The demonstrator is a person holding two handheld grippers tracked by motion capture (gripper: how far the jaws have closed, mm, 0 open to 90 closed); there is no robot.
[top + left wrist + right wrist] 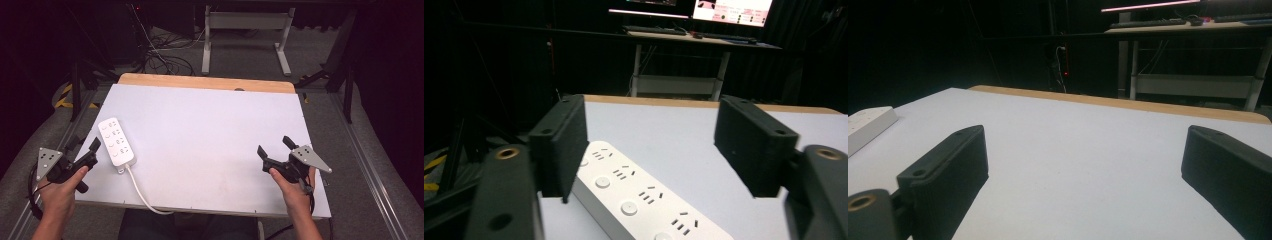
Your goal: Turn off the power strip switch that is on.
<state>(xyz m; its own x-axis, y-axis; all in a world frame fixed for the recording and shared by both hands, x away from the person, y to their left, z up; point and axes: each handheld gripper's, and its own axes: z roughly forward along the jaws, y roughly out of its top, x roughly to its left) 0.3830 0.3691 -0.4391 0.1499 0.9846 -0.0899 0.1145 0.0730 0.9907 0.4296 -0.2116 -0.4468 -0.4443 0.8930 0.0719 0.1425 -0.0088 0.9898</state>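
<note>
Your left gripper, jaws spread, sits just beside the white plastic power strip (long axis running away); right gripper, also spread, well apart.

No legible text, brand, number or sign is present; the lit monitor beyond the table carries unreadable content.

You worked in a lab: black curtains around the white table, floor cables, a desk with lit monitors behind.
</note>
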